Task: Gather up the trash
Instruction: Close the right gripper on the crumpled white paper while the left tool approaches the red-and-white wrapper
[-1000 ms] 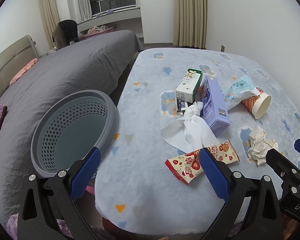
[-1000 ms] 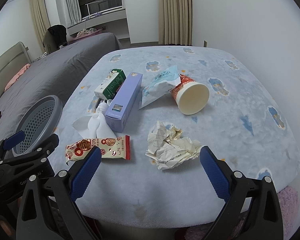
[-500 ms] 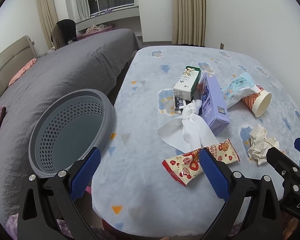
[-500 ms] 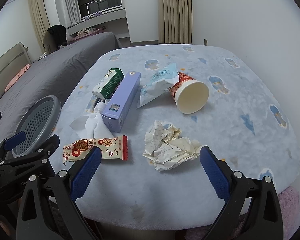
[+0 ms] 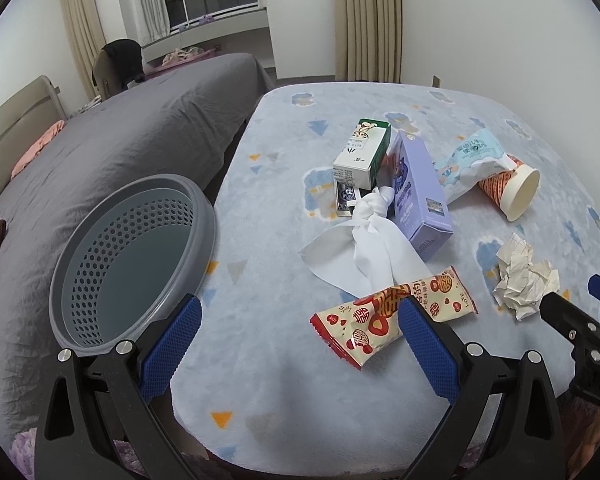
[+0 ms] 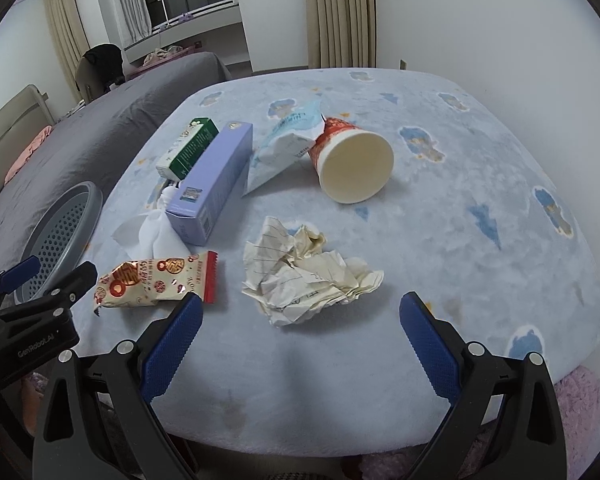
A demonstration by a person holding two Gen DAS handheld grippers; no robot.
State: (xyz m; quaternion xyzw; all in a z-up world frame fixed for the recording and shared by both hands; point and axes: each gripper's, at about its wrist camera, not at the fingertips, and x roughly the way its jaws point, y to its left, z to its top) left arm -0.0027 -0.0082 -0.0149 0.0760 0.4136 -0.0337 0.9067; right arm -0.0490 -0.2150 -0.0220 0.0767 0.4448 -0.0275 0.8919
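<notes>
Here, 2 grippers hover wide apart, holding nothing: the left gripper [image 5: 298,334] near a snack wrapper [image 5: 394,314], the right gripper [image 6: 300,330] before crumpled paper [image 6: 304,276]; grey basket [image 5: 204,216] sits left.

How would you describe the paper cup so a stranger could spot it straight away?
Look at the pale blue blanket strewn with rubbish. Beyond the crumpled paper lies the paper cup on its side, cream mouth facing you. It is the only round, orange-patterned item.
</notes>
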